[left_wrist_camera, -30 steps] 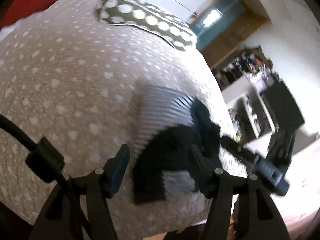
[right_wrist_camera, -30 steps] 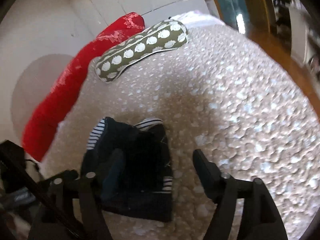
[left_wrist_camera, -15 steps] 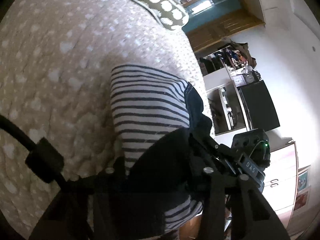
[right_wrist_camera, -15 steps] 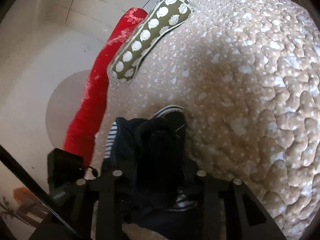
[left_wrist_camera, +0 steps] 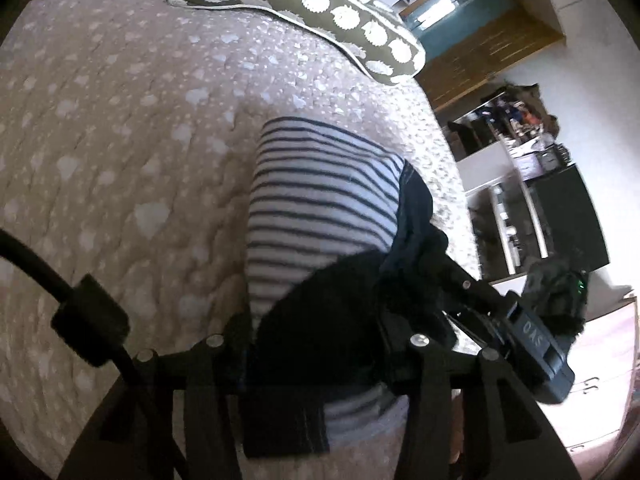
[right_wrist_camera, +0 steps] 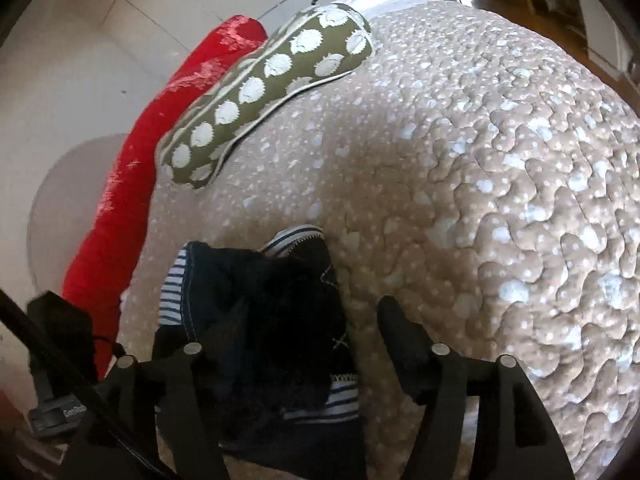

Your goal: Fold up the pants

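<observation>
The pants (left_wrist_camera: 320, 200) are a small folded bundle, dark navy outside with a white and navy striped lining, lying on the beige quilted bed (left_wrist_camera: 120, 120). In the left wrist view my left gripper (left_wrist_camera: 316, 344) has its fingers around the bundle's near dark end, apparently clamped on it. In the right wrist view the pants (right_wrist_camera: 272, 320) lie by the left finger of my right gripper (right_wrist_camera: 312, 332), whose jaws stand apart over the bundle's right edge. The right gripper's body shows in the left wrist view (left_wrist_camera: 532, 344).
An olive bolster pillow with white dots (right_wrist_camera: 264, 88) lies at the far side of the bed, also in the left wrist view (left_wrist_camera: 312, 4). A red cushion (right_wrist_camera: 132, 168) lies behind it by the wall. Shelves and a dark cabinet (left_wrist_camera: 560, 208) stand beyond the bed's edge.
My left gripper closed in on the bundle's near end over the last second. My right gripper, shut on the pants half a second ago, has opened and the bundle rests on the bed.
</observation>
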Tool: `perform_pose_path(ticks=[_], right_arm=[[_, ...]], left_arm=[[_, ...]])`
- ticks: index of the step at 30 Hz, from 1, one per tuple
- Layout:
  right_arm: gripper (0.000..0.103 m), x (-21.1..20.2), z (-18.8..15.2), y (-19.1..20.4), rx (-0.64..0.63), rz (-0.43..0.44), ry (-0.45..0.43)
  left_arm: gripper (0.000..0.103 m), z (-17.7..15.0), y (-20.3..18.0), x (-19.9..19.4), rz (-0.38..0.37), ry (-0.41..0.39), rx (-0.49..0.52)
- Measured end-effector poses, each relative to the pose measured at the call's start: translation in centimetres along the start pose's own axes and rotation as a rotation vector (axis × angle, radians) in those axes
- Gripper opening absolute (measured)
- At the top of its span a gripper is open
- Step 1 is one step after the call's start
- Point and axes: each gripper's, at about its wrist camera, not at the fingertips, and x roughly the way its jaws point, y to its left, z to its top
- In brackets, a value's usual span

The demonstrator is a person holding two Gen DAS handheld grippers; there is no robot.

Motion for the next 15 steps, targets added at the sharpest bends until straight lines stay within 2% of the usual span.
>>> perform_pose_path(ticks=[4, 6, 7, 10, 12, 15], right_arm=[[0.069, -4.5, 0.4, 1.0, -0.051, -0.009, -0.125], [0.069, -6.5, 0.6, 2.1, -0.077, 0.029, -0.18], [0.069, -6.9, 0.8, 2.8, -0.078, 0.076, -0.172], [0.069, -5.8, 1.2, 4.8, -0.081, 0.225, -0.064], [0.069, -3.9, 1.5, 5.7, -0.077, 0.301, 0.04], [0.069, 0.0, 2.1, 6.6, -0.079, 0.342, 0.201]], left_arm=[[0.046, -1.3, -1.1, -3.9, -0.022, -0.078, 0.047], [0.047, -1.9, -1.9, -5.6, -0.021, -0.141, 0.072], [0.047, -2.3, -2.5, -6.3, -0.041, -0.17, 0.085], [0.047, -3.2, -3.6, -5.5, -0.083, -0.16, 0.103], [0.047, -3.7, -3.7, -3.5, -0.054, -0.126, 0.114], [0.046, -4.2, -2.0, -1.0, -0.017, -0.08, 0.048]])
